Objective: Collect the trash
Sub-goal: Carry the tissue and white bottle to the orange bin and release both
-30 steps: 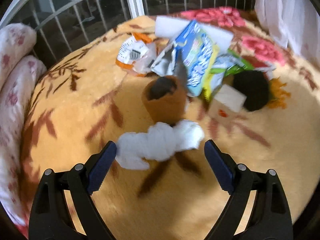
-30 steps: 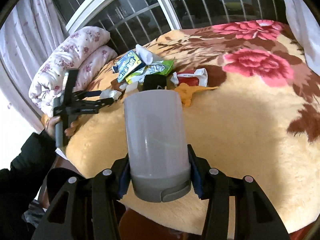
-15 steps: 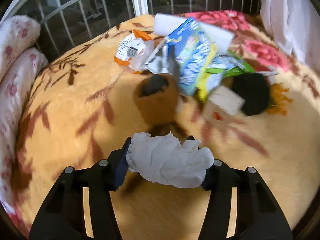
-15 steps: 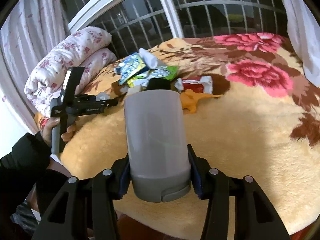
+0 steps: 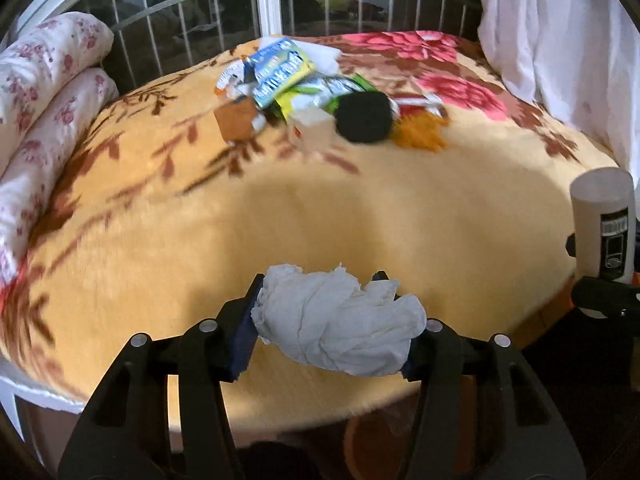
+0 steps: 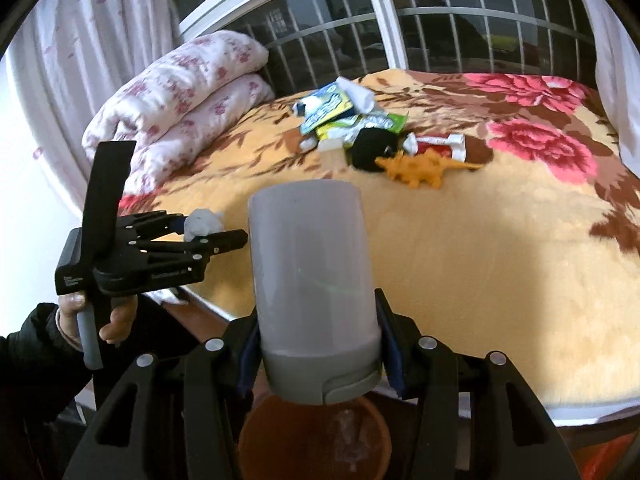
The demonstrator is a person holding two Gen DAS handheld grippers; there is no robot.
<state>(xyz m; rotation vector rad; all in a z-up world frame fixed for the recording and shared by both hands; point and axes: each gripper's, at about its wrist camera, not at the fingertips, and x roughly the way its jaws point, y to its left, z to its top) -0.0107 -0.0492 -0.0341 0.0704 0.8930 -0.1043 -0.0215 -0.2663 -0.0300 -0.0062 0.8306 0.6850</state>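
Tissue wad [image 5: 340, 326] sits pinched in my left gripper [image 5: 328, 320], whose jaws have just closed onto it, above the near edge of the bed [image 5: 280, 220]. My right gripper [image 6: 316, 344] clamps a grey canister [image 6: 312, 280] over an orange bin [image 6: 316, 436]; more wrappers [image 6: 340, 116] lie piled near the window
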